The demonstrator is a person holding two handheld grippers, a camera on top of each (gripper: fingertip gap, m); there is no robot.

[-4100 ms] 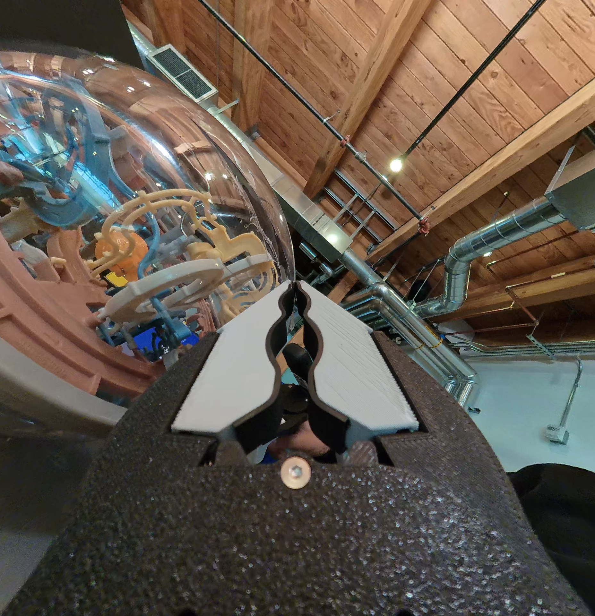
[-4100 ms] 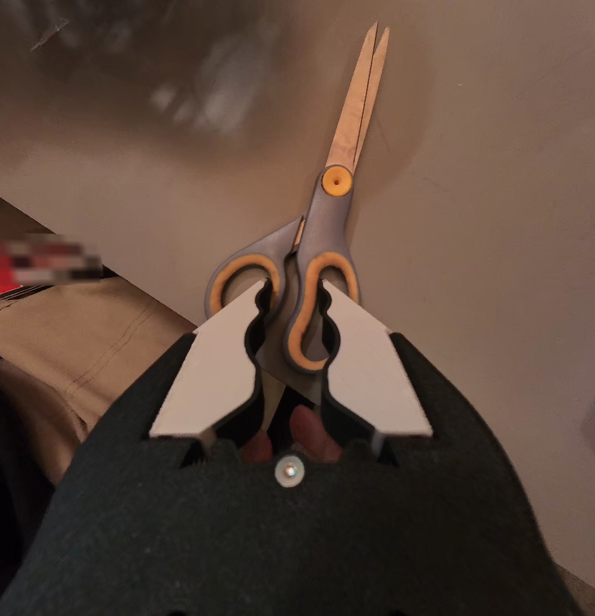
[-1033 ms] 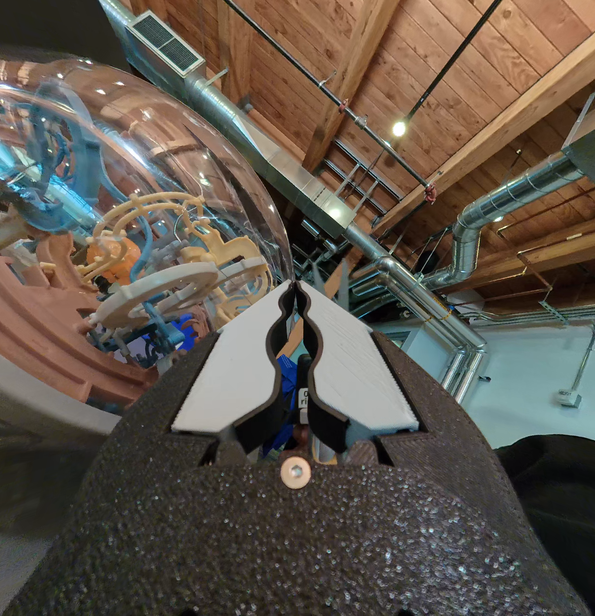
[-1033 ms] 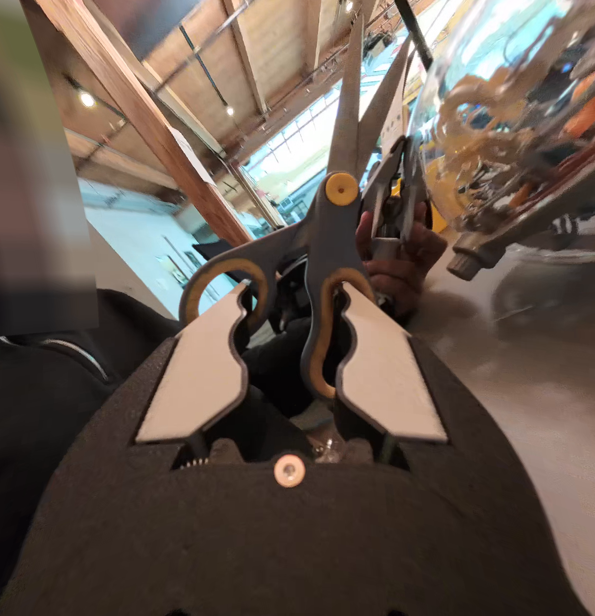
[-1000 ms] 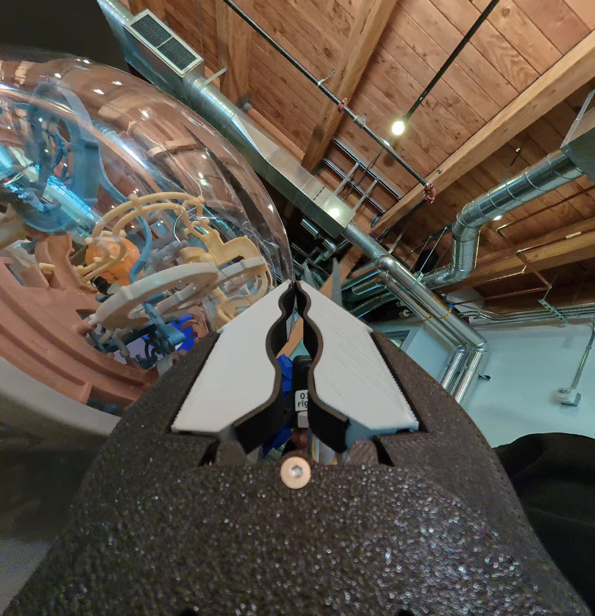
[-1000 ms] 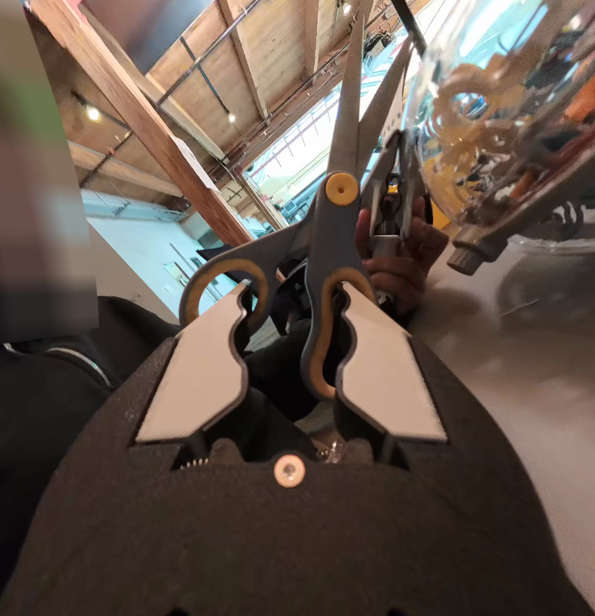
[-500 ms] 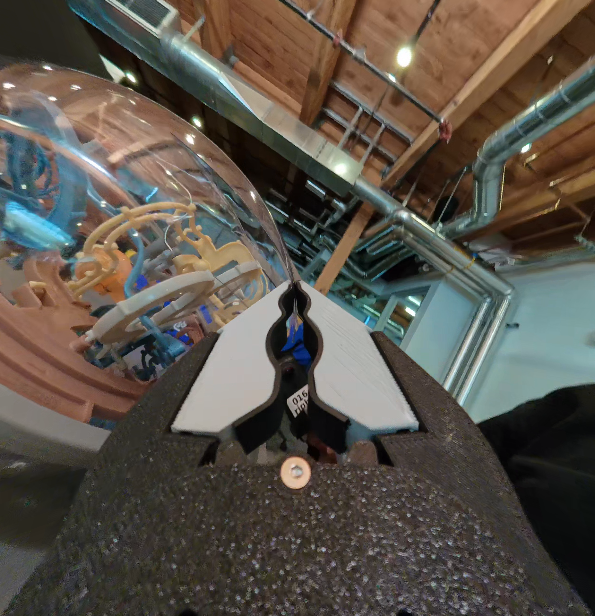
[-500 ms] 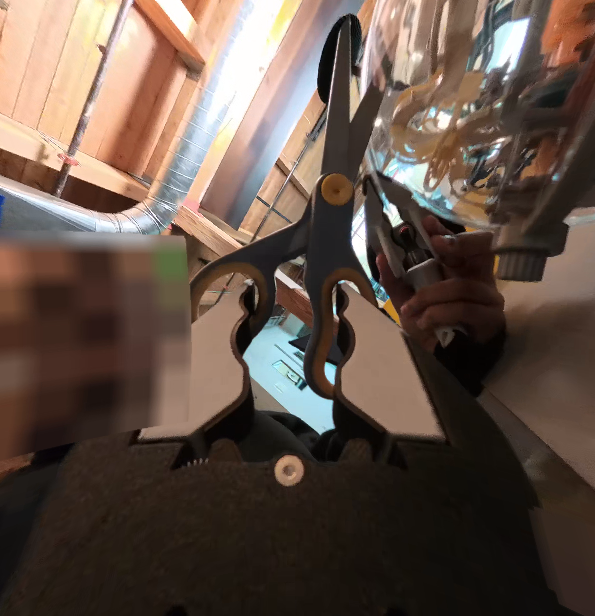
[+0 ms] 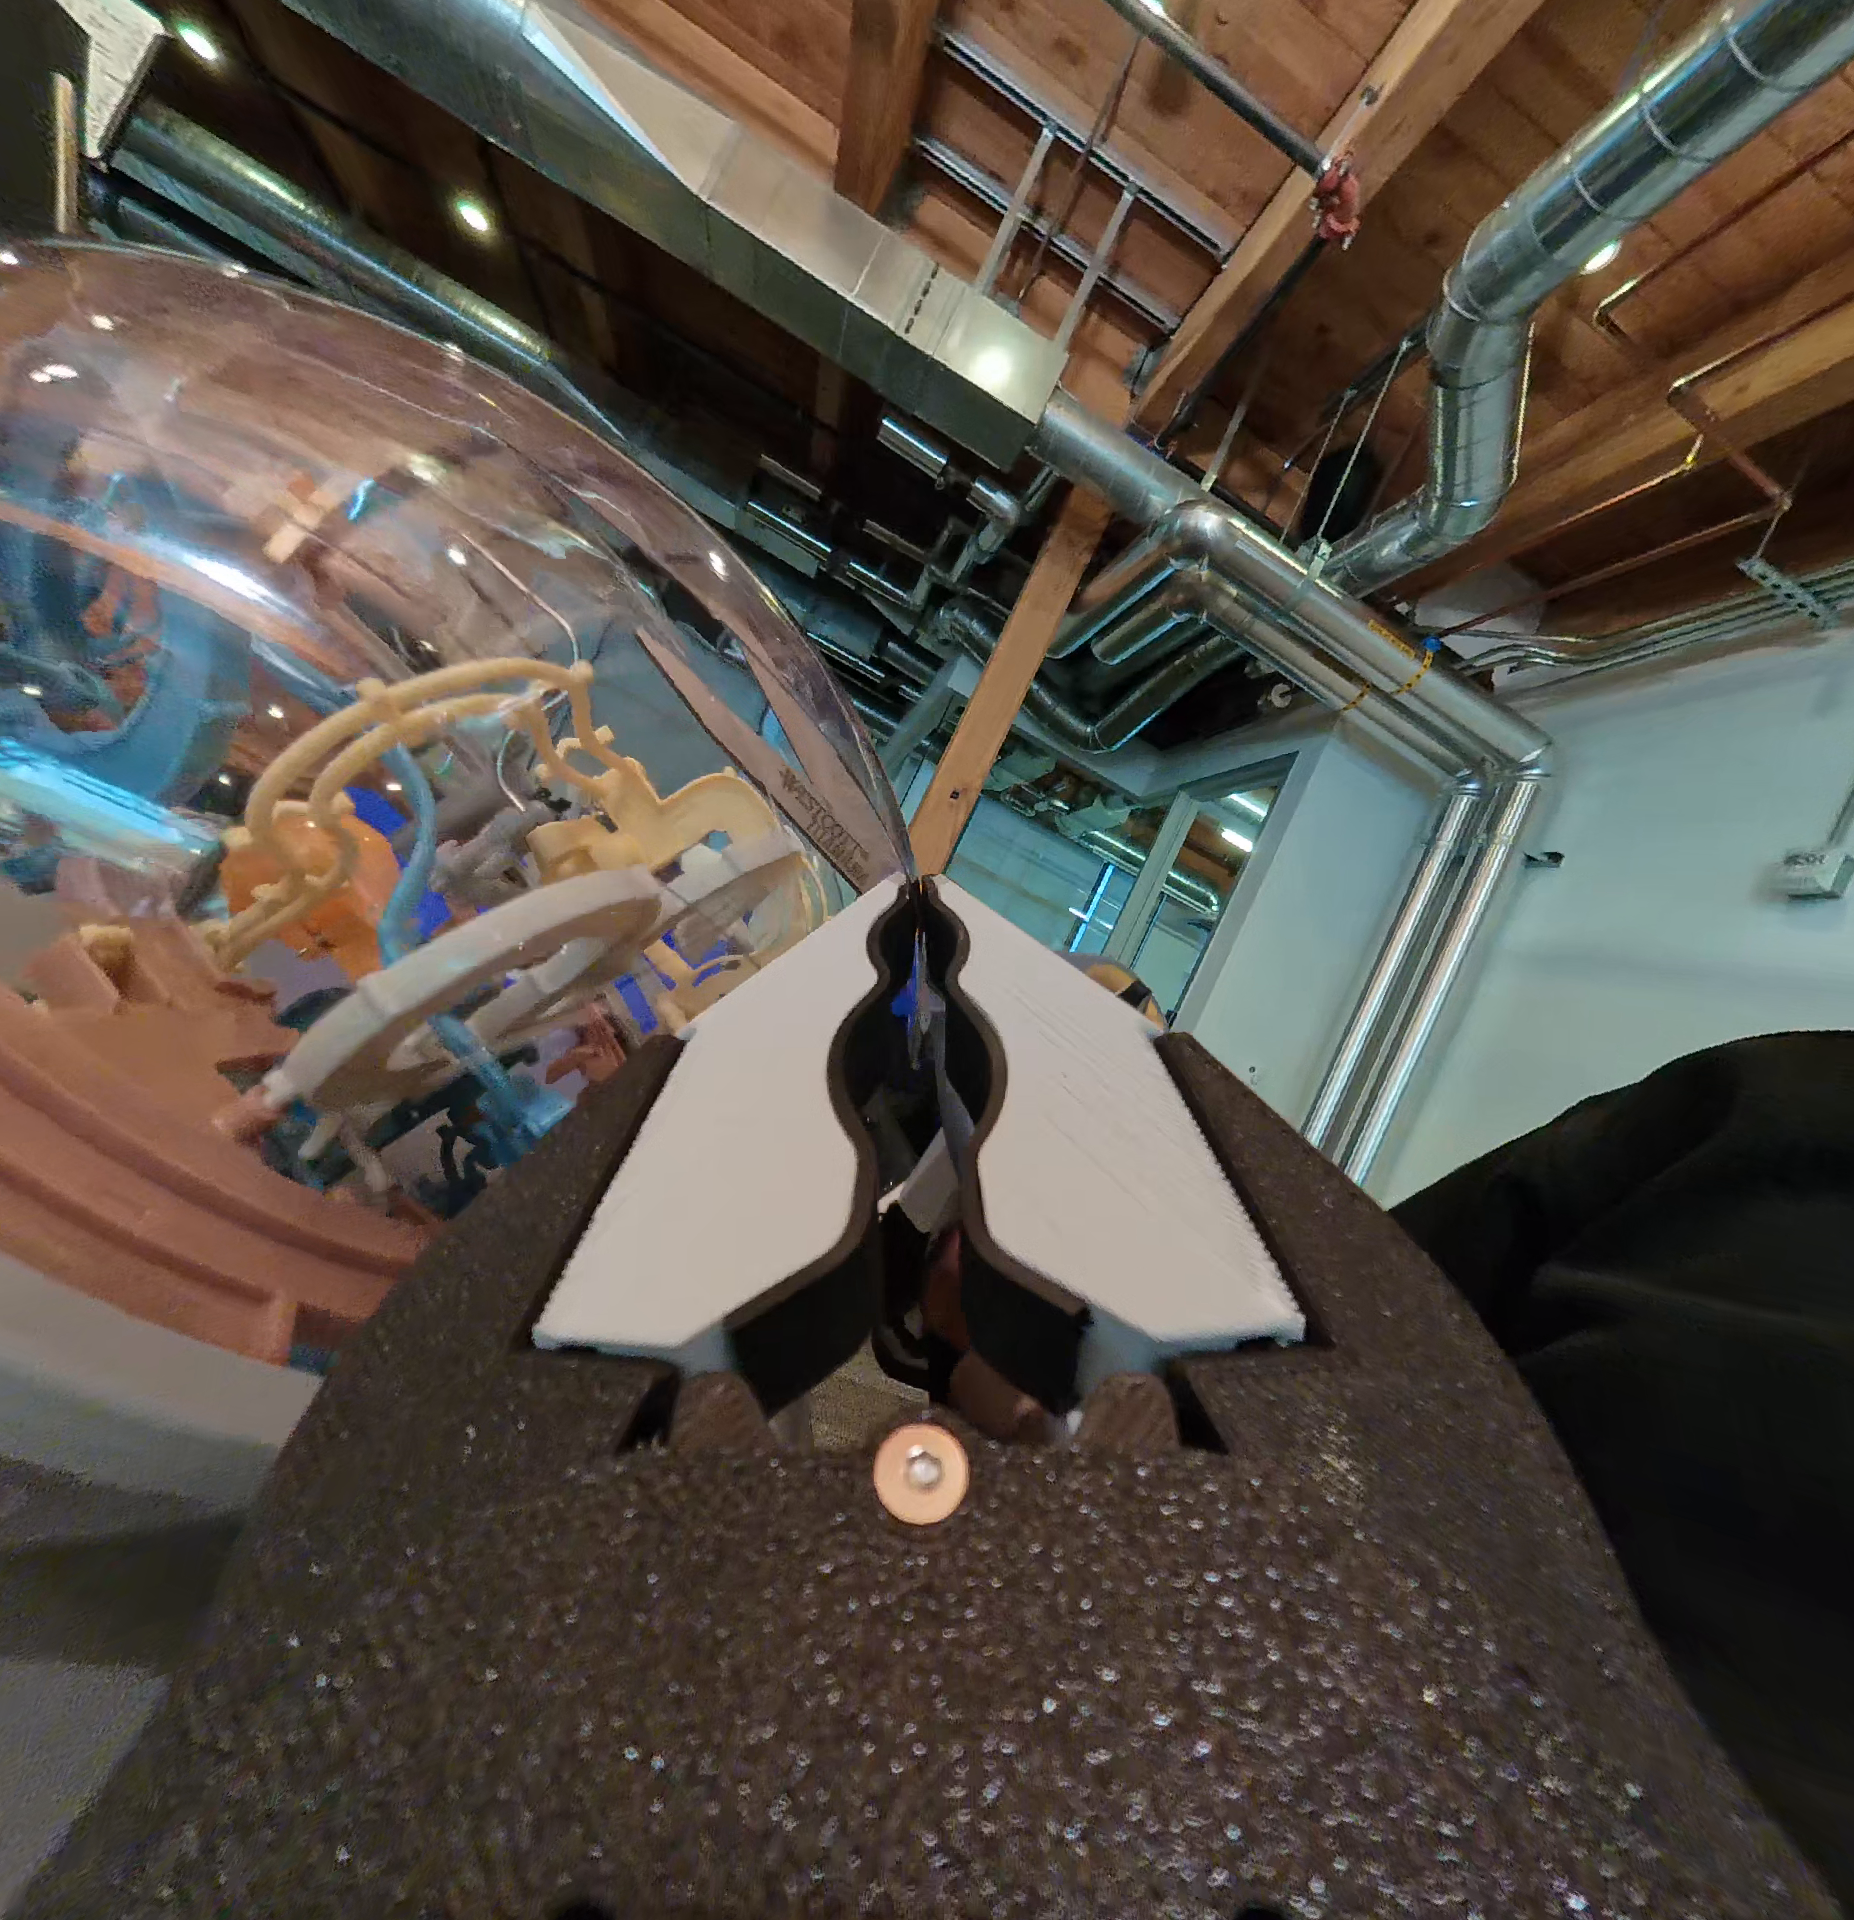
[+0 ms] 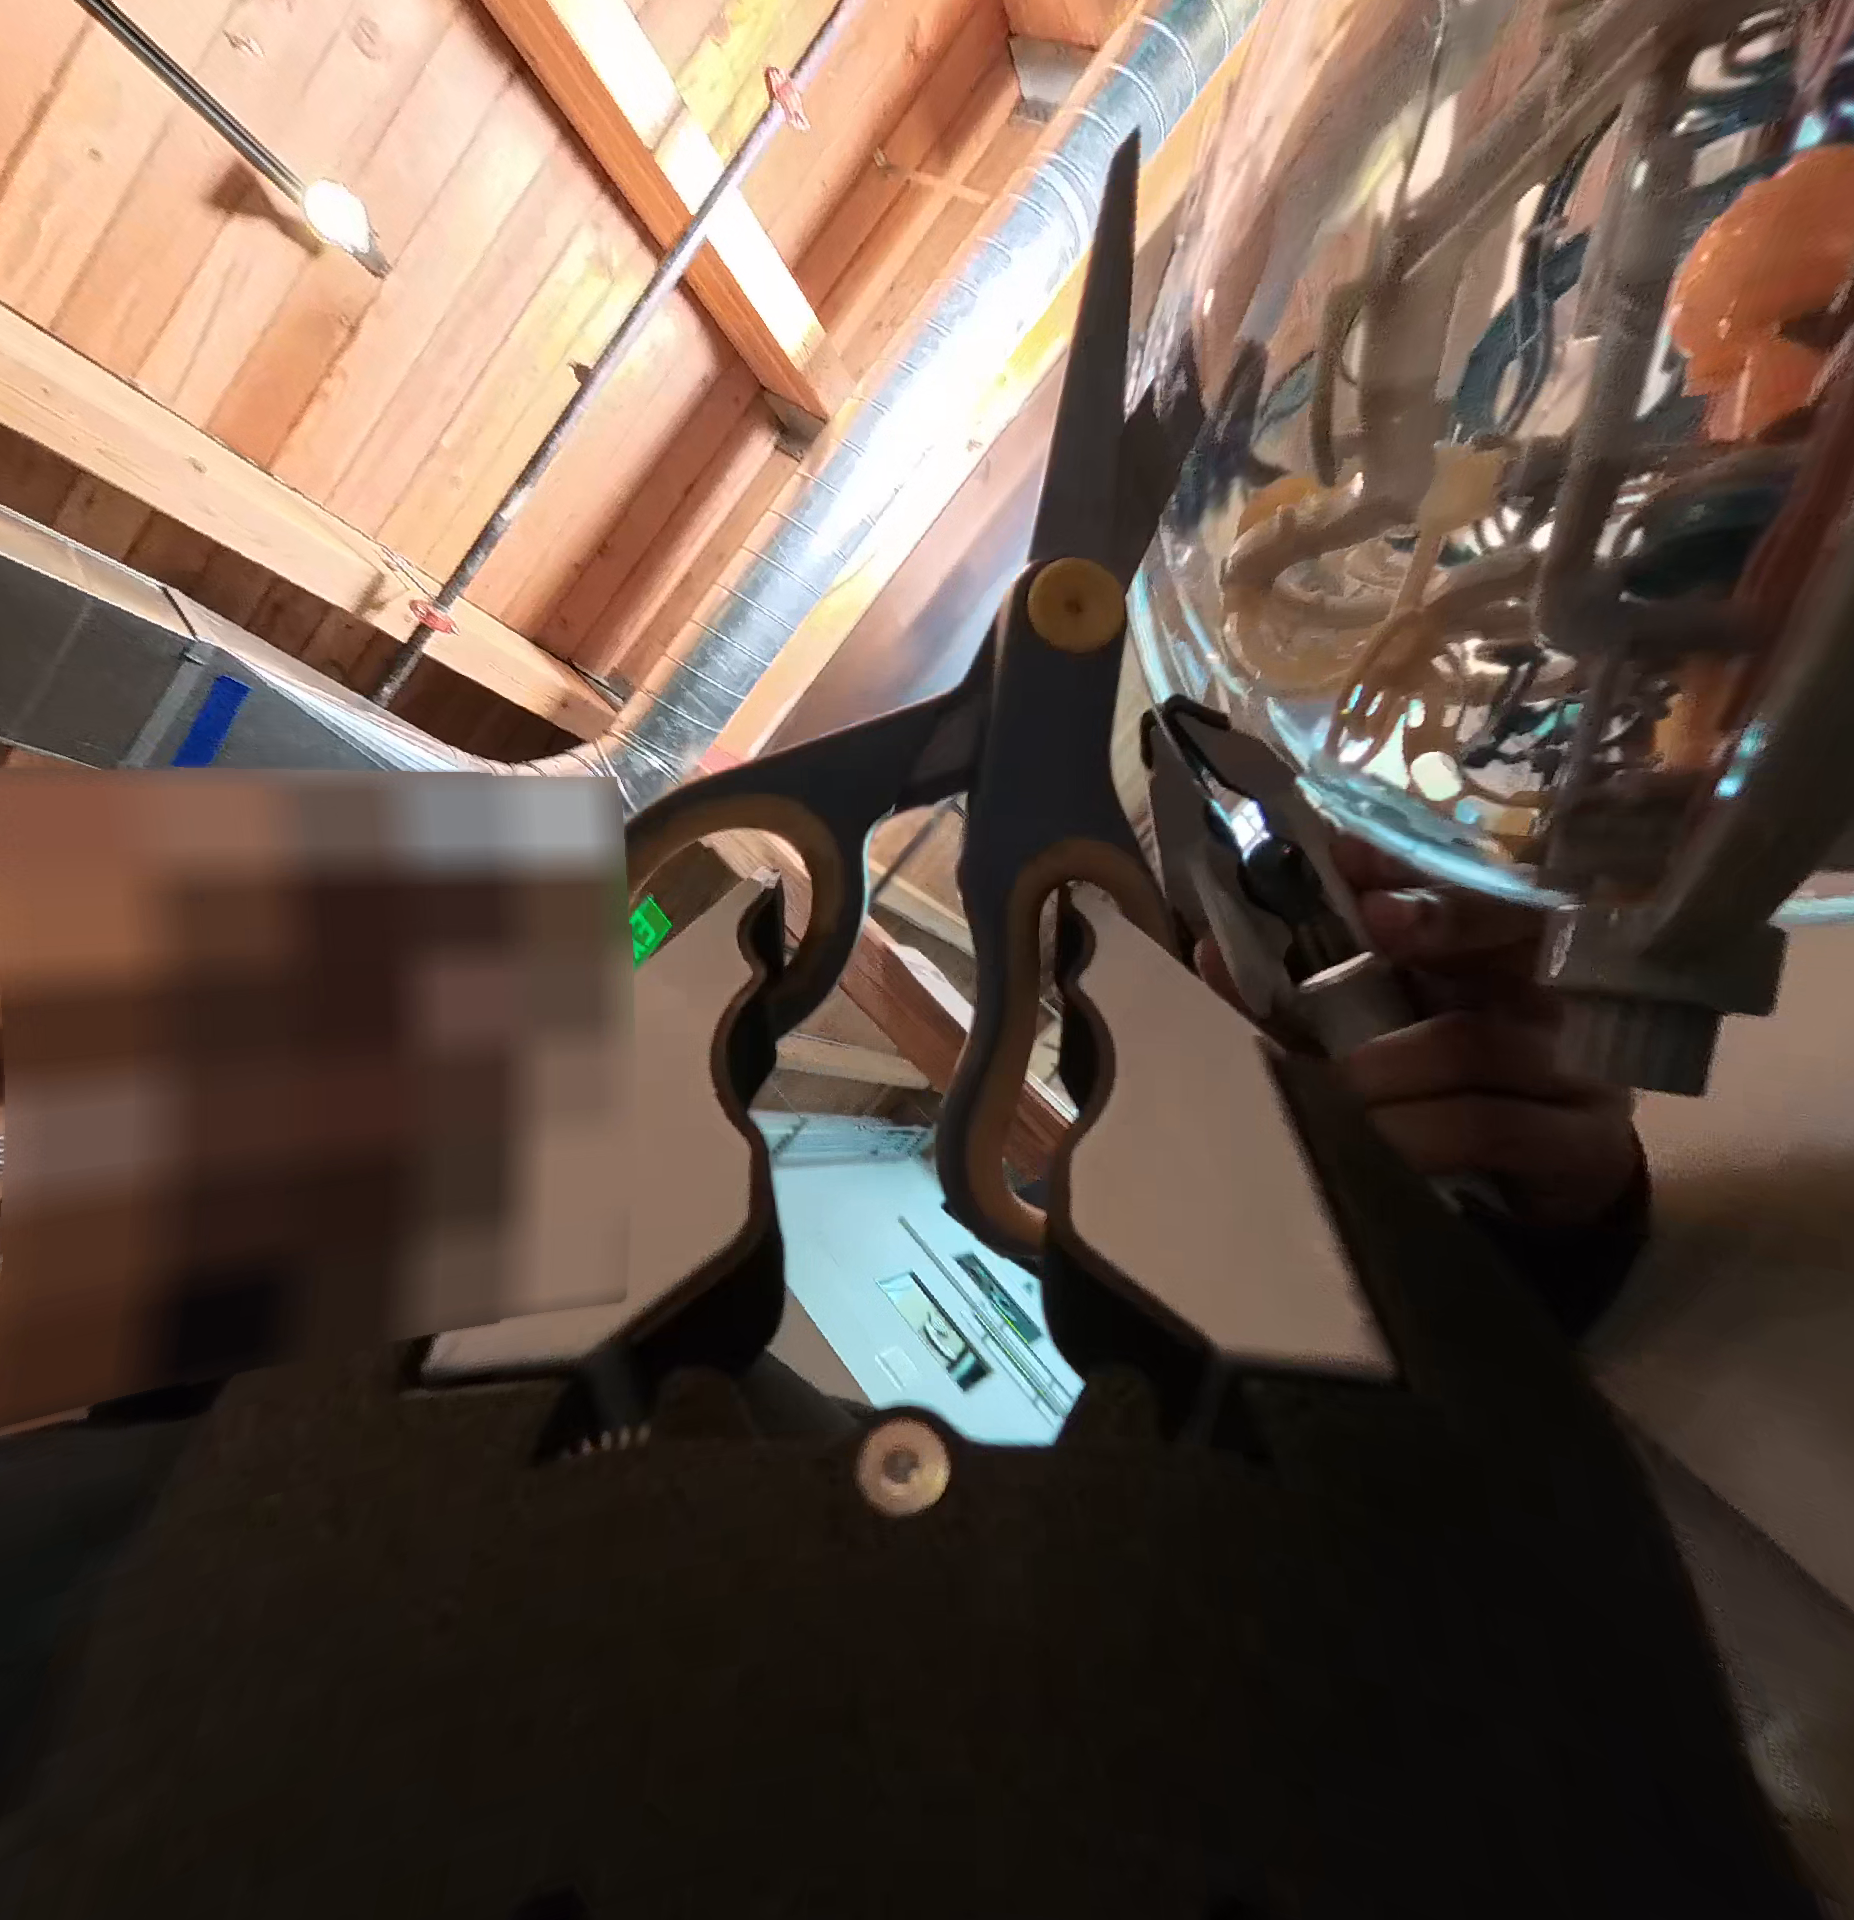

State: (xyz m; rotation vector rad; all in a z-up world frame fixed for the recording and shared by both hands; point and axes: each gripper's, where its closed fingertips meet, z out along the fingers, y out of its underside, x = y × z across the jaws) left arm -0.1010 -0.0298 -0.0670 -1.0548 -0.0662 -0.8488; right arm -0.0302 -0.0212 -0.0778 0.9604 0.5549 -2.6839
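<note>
My right gripper [image 10: 923, 894] holds grey scissors with orange-lined handles [image 10: 1048, 790]. One finger sits in each handle loop and the handles are spread. The dark blades [image 10: 1099, 343] point up at the ceiling, right beside a big clear globe with a plastic maze inside [image 10: 1525, 468]. My left gripper [image 9: 921, 883] is shut and empty, its tips next to the same globe [image 9: 331, 779]. In the right wrist view the left gripper [image 10: 1229, 852] shows just right of the scissors, held by a hand [image 10: 1474, 1049] under the globe.
The globe's grey foot [image 10: 1650, 1018] stands on a pale table [image 10: 1796, 1299], which also shows in the left wrist view [image 9: 61, 1621]. A dark sleeve [image 9: 1681, 1299] fills the right side. Wooden beams and metal ducts [image 9: 1318, 613] are overhead. Tip to tip, the grippers are about 8 cm apart.
The scissors have been lifted off the table and turned blades-up. In the last second they tilted further and came closer to the globe and the left gripper. The left gripper tipped slightly downward.
</note>
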